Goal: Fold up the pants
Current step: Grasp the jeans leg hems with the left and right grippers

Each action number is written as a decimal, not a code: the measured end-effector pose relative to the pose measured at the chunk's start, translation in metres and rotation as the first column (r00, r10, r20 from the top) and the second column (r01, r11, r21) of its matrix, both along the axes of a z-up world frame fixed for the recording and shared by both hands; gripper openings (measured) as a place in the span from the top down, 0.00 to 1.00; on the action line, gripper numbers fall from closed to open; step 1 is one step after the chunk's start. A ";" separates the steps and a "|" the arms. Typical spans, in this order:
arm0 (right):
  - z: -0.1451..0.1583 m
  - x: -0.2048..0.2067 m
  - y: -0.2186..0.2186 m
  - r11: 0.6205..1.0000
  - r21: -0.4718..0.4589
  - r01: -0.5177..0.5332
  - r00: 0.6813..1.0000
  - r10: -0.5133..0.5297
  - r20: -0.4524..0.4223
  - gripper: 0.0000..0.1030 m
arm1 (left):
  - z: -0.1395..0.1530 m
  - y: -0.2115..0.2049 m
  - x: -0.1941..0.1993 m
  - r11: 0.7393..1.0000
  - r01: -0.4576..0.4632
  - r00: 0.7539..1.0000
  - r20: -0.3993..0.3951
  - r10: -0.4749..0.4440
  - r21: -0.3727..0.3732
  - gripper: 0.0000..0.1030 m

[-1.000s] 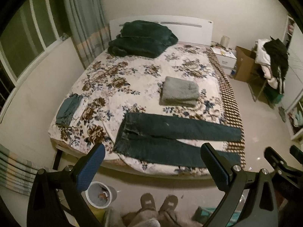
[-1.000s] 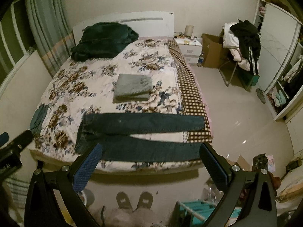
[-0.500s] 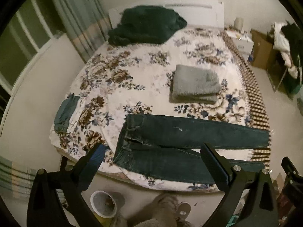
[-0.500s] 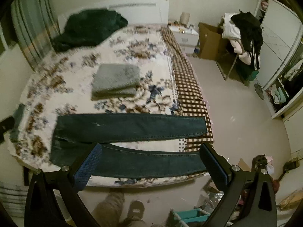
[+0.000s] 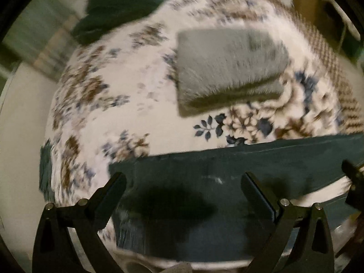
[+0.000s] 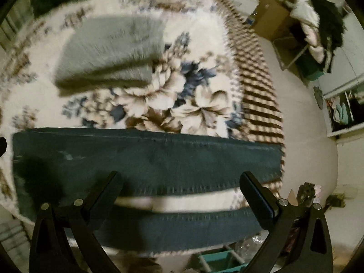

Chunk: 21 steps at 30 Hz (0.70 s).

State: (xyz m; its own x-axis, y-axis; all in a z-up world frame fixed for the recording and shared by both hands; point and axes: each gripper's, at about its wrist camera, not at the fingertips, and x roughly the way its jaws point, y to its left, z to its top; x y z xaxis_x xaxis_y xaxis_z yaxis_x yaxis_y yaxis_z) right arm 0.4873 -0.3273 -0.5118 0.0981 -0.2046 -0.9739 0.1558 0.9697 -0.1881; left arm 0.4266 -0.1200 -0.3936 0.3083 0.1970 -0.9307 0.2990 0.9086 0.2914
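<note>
Dark teal jeans (image 5: 204,182) lie flat across the near edge of the floral bed (image 5: 141,104), legs spread to the right. My left gripper (image 5: 182,182) is open and empty, low over the waist end. My right gripper (image 6: 179,179) is open and empty, above the two legs (image 6: 159,159) near their hems; a strip of bedspread shows between them. Both views are motion-blurred.
A folded grey towel (image 5: 227,68) lies mid-bed beyond the jeans. A dark green blanket (image 5: 127,6) sits by the headboard. A checked bed edge (image 6: 257,86), cardboard box (image 6: 270,16) and clothes-laden chair (image 6: 316,27) stand on the right.
Both grippers have moved forward and down toward the bed, now close over the jeans. Both stay open.
</note>
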 end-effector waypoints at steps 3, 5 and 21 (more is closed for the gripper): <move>-0.073 0.027 0.000 0.997 -0.012 -0.070 0.992 0.068 -0.108 0.00 | -0.067 -0.013 0.024 0.996 0.082 0.994 -0.076 -0.080 0.028 0.00; -0.122 0.041 0.001 0.991 -0.015 -0.133 0.974 0.128 -0.188 0.00 | -0.107 -0.023 0.035 0.988 0.147 0.982 -0.125 -0.140 0.043 0.00; -0.204 0.069 0.014 0.896 0.226 -0.383 0.869 0.432 -0.241 0.69 | -0.173 -0.033 0.053 0.909 0.353 0.875 -0.266 -0.405 -0.222 0.70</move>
